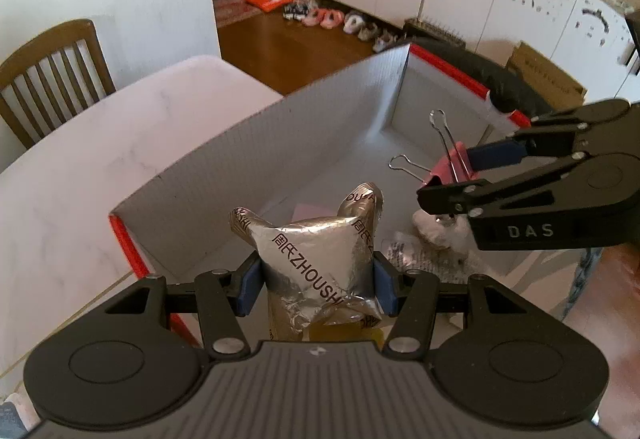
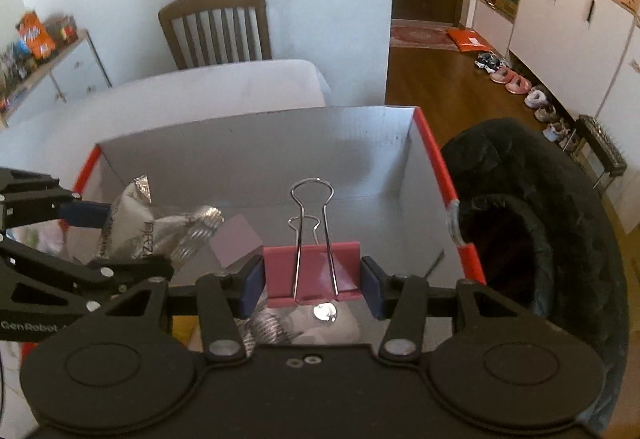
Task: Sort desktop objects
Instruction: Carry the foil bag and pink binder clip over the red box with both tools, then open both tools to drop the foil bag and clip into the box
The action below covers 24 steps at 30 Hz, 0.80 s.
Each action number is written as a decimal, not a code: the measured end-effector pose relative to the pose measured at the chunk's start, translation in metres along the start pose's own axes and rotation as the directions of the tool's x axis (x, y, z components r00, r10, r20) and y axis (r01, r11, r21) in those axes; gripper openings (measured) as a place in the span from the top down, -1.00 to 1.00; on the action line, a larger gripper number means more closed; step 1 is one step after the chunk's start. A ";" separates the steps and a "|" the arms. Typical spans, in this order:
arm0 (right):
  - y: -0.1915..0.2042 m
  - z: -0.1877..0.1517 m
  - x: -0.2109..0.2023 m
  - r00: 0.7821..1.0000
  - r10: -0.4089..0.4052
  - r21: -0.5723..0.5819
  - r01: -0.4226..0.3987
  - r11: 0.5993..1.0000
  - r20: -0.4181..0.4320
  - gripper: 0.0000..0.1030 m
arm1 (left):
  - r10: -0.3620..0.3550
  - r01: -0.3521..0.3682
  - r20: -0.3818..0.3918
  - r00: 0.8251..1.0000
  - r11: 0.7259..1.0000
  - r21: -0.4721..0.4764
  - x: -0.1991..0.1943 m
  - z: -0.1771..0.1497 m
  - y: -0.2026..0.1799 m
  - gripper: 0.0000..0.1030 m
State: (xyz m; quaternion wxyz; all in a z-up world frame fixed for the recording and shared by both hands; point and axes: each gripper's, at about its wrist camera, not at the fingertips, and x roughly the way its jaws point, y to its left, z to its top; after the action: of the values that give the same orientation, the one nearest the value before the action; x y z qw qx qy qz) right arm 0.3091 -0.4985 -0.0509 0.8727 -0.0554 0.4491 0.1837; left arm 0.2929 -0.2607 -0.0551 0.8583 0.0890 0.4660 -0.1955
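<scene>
Crinkled glossy foil packet (image 1: pixel 316 259); pink glossy binder clip (image 2: pixel 314 273), wire handles; matt cardboard box (image 2: pixel 256 143).

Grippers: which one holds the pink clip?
The right gripper, clamping the pink binder clip; the left gripper grips a silver foil packet.

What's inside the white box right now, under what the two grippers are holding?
On the white box floor: a pale purple card, crumpled white material and a clear wrapper. The foil packet and pink binder clip hide whatever lies beneath them.
</scene>
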 end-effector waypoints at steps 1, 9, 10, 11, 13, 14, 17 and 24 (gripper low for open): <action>0.001 0.001 0.004 1.000 -0.002 -0.012 0.002 1.000 -0.009 0.03 | -0.001 0.001 -0.006 1.000 1.000 0.005 0.002 0.000 0.000 -0.08; 0.007 0.010 0.033 0.995 -0.013 -0.039 0.009 0.999 -0.099 0.03 | 0.004 0.001 -0.062 0.998 0.997 0.078 0.015 0.010 -0.011 -0.08; 0.008 0.010 0.035 0.994 -0.014 -0.042 0.010 0.999 -0.107 0.03 | 0.003 0.002 -0.068 0.998 0.997 0.077 0.016 0.011 -0.011 -0.08; 0.008 0.011 0.037 0.993 -0.017 -0.046 0.012 0.999 -0.116 0.03 | 0.000 0.005 -0.071 0.997 0.997 0.072 0.017 0.012 -0.011 -0.08; 0.009 0.010 0.040 0.991 -0.026 -0.051 0.019 0.999 -0.131 0.03 | -0.007 0.012 -0.079 0.997 0.998 0.065 0.018 0.012 -0.010 -0.08; 0.010 0.009 0.042 0.990 -0.030 -0.053 0.023 0.998 -0.140 0.03 | -0.008 0.013 -0.082 0.997 0.998 0.063 0.018 0.014 -0.010 -0.08; 0.009 0.006 0.046 0.987 -0.029 -0.050 0.021 0.999 -0.158 0.03 | -0.010 0.014 -0.098 0.995 0.999 0.040 0.021 0.014 -0.006 -0.10; 0.011 0.003 0.046 0.986 -0.040 -0.070 0.029 0.997 -0.159 0.02 | -0.027 0.025 -0.104 0.994 0.999 -0.023 0.020 0.011 0.002 -0.13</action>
State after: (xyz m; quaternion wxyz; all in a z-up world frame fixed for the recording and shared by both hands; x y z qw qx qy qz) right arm 0.3316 -0.4746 -0.0853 0.8343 -0.1074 0.5104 0.1786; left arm 0.3121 -0.2672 -0.0658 0.8310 0.0836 0.5136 -0.1967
